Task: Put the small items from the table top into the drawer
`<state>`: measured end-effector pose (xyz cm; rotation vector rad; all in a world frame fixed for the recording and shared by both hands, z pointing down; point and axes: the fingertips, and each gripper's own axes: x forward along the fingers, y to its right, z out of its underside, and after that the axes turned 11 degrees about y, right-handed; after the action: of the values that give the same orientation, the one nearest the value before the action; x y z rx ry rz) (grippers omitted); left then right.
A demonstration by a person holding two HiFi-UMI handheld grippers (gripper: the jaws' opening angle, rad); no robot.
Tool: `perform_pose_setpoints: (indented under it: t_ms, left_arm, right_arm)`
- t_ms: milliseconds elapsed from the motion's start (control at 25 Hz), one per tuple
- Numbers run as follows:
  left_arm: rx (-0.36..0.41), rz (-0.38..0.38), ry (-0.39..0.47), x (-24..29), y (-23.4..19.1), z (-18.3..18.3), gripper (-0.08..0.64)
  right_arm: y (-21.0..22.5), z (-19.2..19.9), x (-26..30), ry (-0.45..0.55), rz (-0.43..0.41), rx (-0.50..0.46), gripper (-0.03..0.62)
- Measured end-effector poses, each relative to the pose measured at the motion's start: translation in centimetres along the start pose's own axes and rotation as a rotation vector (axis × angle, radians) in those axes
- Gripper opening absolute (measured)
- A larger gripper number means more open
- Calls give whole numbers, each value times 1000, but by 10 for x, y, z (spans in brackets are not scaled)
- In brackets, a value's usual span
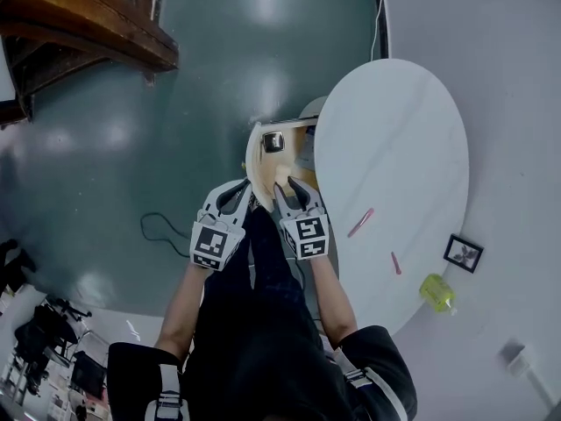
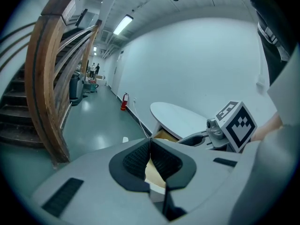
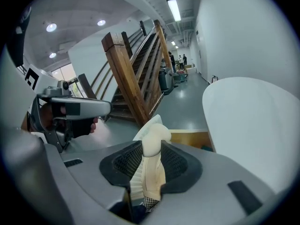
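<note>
The white oval table top [image 1: 394,147] has an open wooden drawer [image 1: 259,160] at its left end, with a small black item [image 1: 273,142] inside. My right gripper [image 1: 289,191] hovers at the drawer's near edge, shut on a cream-coloured item [image 3: 152,139] with a rounded top that sticks up between the pads. My left gripper [image 1: 238,193] is just left of it, outside the drawer, its jaws together with nothing between them. Two pink items [image 1: 360,223] [image 1: 396,263], a small black picture frame [image 1: 463,253] and a yellow-green item [image 1: 436,292] lie on the table's near part.
A wooden staircase [image 1: 79,16] rises at the far left over the green floor. A black cable [image 1: 162,231] lies on the floor left of my legs. The white wall runs along the table's right side.
</note>
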<state>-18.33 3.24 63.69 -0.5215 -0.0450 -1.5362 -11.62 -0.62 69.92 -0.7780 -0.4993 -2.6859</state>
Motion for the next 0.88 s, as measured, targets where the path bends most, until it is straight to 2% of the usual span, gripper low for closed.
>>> perform_pose_setpoints:
  t_ms: [320,880]
  left_arm:
    - [-28,-7,-34,13,-13,20,20]
    - [-49,-17,-56,16,-24,32,20]
  right_arm:
    - [14,30,45,-55,-7,0,141]
    - [31,75,112,-176,2,21,141]
